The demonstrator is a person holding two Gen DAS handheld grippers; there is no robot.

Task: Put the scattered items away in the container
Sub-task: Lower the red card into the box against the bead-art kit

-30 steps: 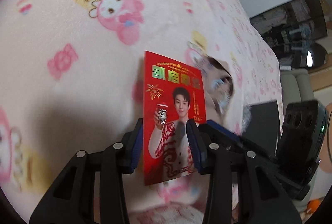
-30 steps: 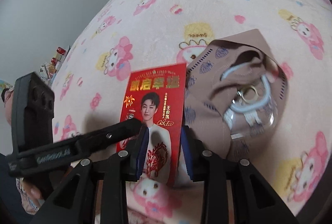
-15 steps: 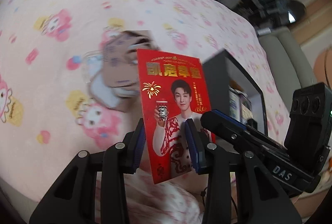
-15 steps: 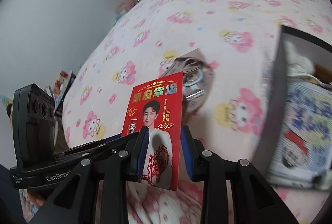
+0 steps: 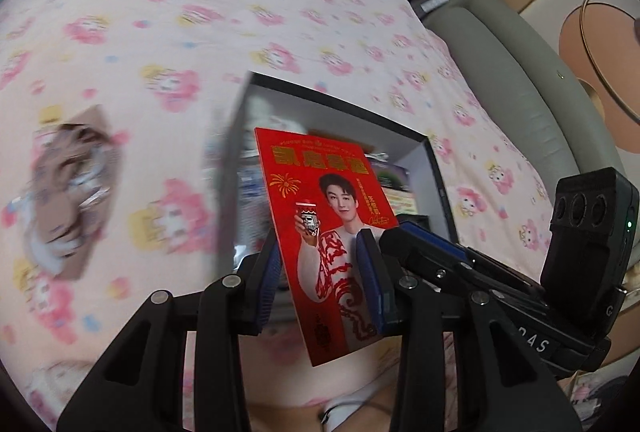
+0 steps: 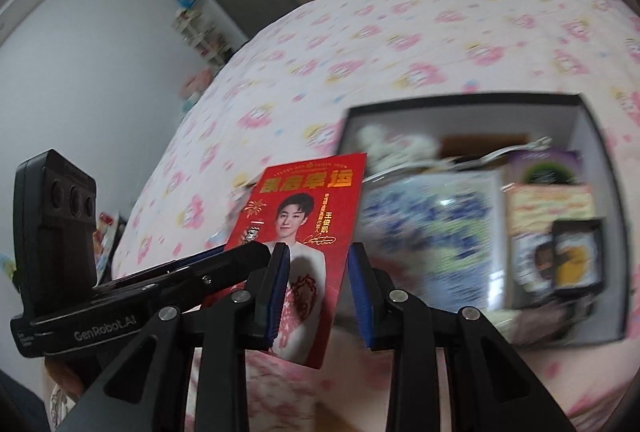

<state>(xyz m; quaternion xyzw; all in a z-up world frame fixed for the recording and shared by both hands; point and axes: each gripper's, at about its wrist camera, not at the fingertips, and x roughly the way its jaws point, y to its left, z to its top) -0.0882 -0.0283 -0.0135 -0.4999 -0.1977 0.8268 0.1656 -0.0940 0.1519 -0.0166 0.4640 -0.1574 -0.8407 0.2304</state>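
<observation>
Both the left gripper [image 5: 320, 280] and the right gripper [image 6: 318, 292] are holding the flat red paper card [image 5: 328, 228], jaws clamped on it, above the open black box [image 6: 580, 104], so it can drop in.

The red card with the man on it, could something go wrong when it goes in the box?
The red card is thin and hangs off the bed, with both hand-held grippers, left and right, on its lower part, so it could bend or slip out. The box already looks crowded, so the card might catch on its rim or sit on top instead of dropping in. The brown pouch is on the blanket and could be forgotten.
</observation>
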